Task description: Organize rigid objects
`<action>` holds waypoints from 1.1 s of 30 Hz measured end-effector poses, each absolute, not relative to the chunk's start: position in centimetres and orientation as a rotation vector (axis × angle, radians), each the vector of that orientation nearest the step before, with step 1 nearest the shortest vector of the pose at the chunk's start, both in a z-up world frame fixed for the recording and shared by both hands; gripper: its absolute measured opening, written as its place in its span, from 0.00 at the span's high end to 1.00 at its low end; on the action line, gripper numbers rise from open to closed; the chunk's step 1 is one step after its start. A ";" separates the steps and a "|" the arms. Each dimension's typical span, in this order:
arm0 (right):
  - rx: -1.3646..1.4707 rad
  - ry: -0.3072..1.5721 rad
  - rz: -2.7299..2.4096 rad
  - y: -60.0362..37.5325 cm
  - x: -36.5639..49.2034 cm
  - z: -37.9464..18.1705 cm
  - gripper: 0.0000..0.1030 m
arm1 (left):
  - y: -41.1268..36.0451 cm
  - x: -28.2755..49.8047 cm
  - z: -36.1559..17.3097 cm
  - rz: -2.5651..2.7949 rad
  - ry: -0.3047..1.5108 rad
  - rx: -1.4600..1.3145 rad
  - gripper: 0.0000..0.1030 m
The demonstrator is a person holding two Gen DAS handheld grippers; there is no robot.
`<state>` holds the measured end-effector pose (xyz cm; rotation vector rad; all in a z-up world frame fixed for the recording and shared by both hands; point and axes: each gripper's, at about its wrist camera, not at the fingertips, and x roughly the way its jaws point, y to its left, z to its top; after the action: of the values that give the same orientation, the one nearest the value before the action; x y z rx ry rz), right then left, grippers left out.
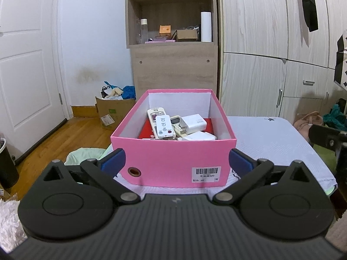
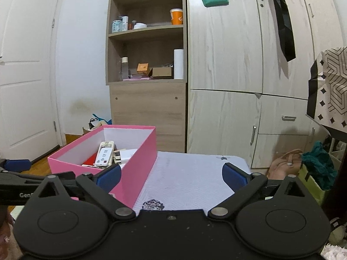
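Observation:
A pink box (image 1: 173, 162) stands on a pale quilted surface (image 1: 271, 138). It holds two white remotes (image 1: 163, 125), white chargers (image 1: 194, 122) and a flat red item (image 1: 147, 130). My left gripper (image 1: 176, 160) is open. Its blue pads (image 1: 113, 159) sit just outside the box's two near corners, and I see no squeeze on the cardboard. In the right wrist view the box (image 2: 138, 162) lies to the left. My right gripper (image 2: 171, 176) is open over the bare surface (image 2: 190, 177) with nothing between its fingers; its left pad (image 2: 109, 176) overlaps the box's side.
A wooden shelf unit (image 1: 171, 32) and pale wardrobe doors (image 1: 260, 75) stand behind. A cardboard carton (image 1: 112, 108) of clutter sits on the wood floor by a white door (image 1: 26, 65). Bags and cloth (image 2: 318, 162) lie at the right. The left gripper's arm (image 2: 21, 184) crosses the right view's left edge.

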<state>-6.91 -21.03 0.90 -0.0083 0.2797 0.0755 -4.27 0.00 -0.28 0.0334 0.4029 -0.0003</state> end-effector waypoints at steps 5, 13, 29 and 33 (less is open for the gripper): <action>-0.001 0.278 0.071 -21.1 -6.9 0.8 0.01 | 0.0 -4.3 -0.2 0.014 0.398 0.034 0.00; -0.009 0.275 0.069 -20.7 -7.2 0.8 0.00 | 0.0 -4.0 -0.3 -0.007 0.423 0.039 0.00; -0.016 0.281 0.008 -20.0 -7.1 0.7 0.00 | -0.1 -3.9 -0.4 0.020 0.447 0.039 0.00; -0.040 0.301 -0.021 -19.6 -6.8 0.4 0.00 | -0.3 -3.9 -0.6 0.017 0.461 0.060 0.00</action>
<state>-6.81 -19.56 0.39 -0.0405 0.3014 -0.0207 -3.86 -0.33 -0.63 0.0603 0.4611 0.0174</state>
